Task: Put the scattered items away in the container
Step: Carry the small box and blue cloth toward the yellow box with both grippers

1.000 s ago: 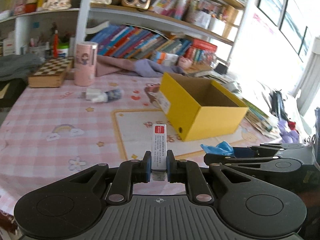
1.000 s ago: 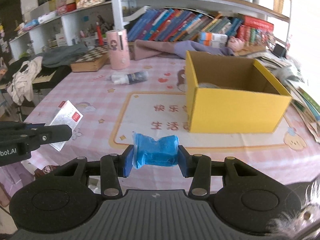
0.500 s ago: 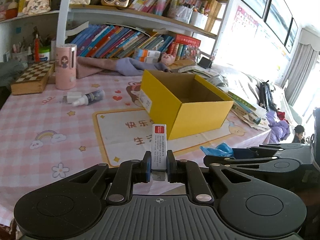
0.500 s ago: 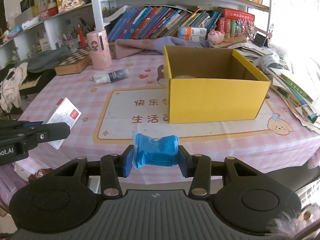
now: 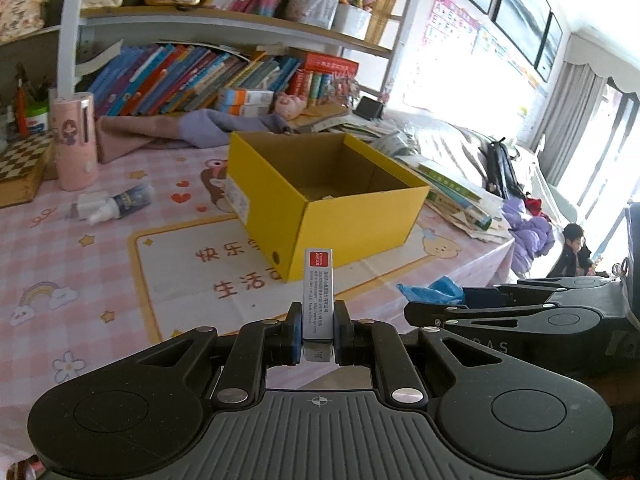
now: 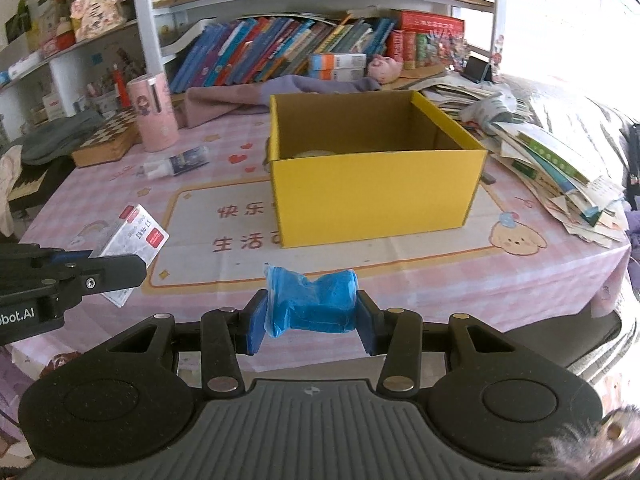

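An open yellow cardboard box [image 5: 360, 220] [image 6: 376, 196] stands on the pink checked tablecloth. My left gripper [image 5: 317, 334] is shut on a small white box with a red label [image 5: 317, 292], held upright above the table's front edge; it also shows in the right wrist view [image 6: 132, 240]. My right gripper [image 6: 310, 320] is shut on a blue plastic packet [image 6: 312, 304], also in front of the yellow box; the packet also shows in the left wrist view [image 5: 432, 290]. A small spray bottle [image 5: 120, 202] [image 6: 178, 163] lies on the cloth left of the box.
A pink cylinder [image 6: 154, 112] and a chessboard box [image 6: 106, 142] stand at the back left. Cloth [image 6: 248, 94] lies behind the box, below shelves of books [image 6: 280, 48]. A pile of books and papers [image 6: 552, 168] lies at the table's right.
Both grippers have risen and swung right while keeping their holds; the yellow box now sits more central in both views and its inside shows more.
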Tool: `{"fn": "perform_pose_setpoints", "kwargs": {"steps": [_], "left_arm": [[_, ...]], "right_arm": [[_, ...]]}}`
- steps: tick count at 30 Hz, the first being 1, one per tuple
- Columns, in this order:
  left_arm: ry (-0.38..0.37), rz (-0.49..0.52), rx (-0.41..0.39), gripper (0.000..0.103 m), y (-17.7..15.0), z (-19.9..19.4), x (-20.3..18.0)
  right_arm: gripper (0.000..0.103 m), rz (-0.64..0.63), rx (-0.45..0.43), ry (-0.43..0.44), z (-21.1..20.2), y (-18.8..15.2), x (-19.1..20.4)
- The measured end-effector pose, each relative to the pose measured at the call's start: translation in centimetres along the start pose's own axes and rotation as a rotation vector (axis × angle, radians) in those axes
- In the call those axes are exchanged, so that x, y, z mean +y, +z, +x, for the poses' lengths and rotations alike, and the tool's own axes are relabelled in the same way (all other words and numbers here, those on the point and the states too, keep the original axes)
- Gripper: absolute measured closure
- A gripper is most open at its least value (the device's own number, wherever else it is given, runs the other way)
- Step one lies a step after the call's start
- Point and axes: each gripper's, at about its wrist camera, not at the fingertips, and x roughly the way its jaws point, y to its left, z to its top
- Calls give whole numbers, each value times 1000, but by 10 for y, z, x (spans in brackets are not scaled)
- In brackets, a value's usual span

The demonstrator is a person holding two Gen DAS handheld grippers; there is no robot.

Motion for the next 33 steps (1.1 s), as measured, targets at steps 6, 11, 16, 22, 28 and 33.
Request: {"fn": "perform_pose_setpoints", "kwargs": {"steps": [6, 11, 16, 22, 28, 33], "left_arm": [[-26, 12, 13, 90, 6, 15, -9], [-53, 30, 23, 90, 12, 29, -18], [-84, 55, 37, 90, 19, 46, -29], [-107, 82, 53, 90, 27, 64, -37], [-114, 96, 57, 90, 35, 79, -42], [-116, 123, 18, 90, 48, 89, -47]], "right_arm": [[61, 15, 7, -21, 3, 2, -14], [61, 35, 12, -46, 6, 4, -29], [61, 53, 14, -70, 11, 8, -44], [61, 66, 16, -80, 21, 14, -60], [61, 70, -5, -93, 29, 24, -72], [61, 50, -38, -110, 35, 36, -81]]}}
